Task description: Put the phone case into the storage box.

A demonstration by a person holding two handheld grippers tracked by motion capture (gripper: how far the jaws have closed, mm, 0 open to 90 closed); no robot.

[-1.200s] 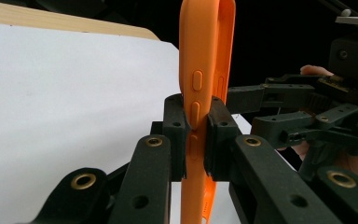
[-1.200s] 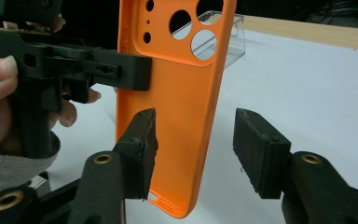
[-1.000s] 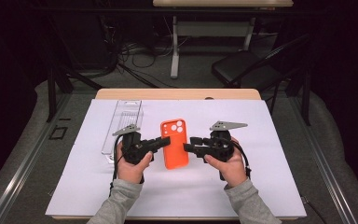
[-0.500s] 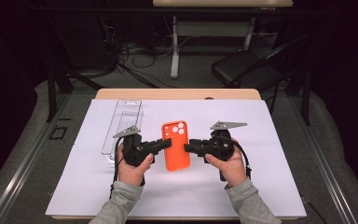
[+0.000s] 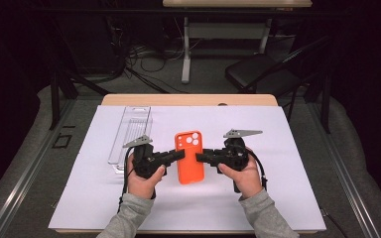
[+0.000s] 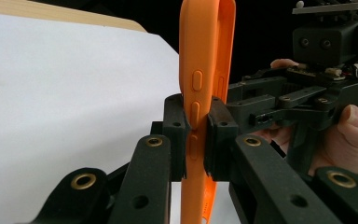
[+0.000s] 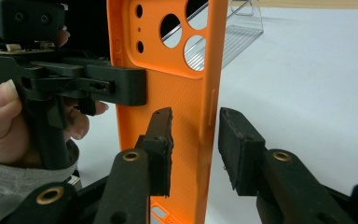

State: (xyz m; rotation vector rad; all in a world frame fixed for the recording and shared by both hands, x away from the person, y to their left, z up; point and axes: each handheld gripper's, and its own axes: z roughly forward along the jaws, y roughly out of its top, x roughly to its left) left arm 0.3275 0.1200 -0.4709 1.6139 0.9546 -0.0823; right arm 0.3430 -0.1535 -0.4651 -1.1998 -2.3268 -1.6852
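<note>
An orange phone case (image 5: 189,163) with camera holes is held up over the white sheet between both hands. My left gripper (image 5: 178,154) is shut on its left edge; in the left gripper view the pads (image 6: 173,135) pinch the button side of the case (image 6: 205,46). My right gripper (image 5: 201,157) reaches in from the right. Its jaws have just been closing. In the right gripper view they straddle the case's other edge (image 7: 213,107), and a gap still shows beside the right pad (image 7: 240,149), so the right gripper (image 7: 196,140) is open.
A clear plastic tray (image 5: 129,134) lies on the left part of the white sheet (image 5: 287,198), behind my left hand. The wooden table edge (image 5: 188,100) runs along the back. Chairs, table legs and cables stand on the dark floor beyond.
The right gripper's tips sit slightly further onto the case's right edge. The left gripper and the case have kept still.
</note>
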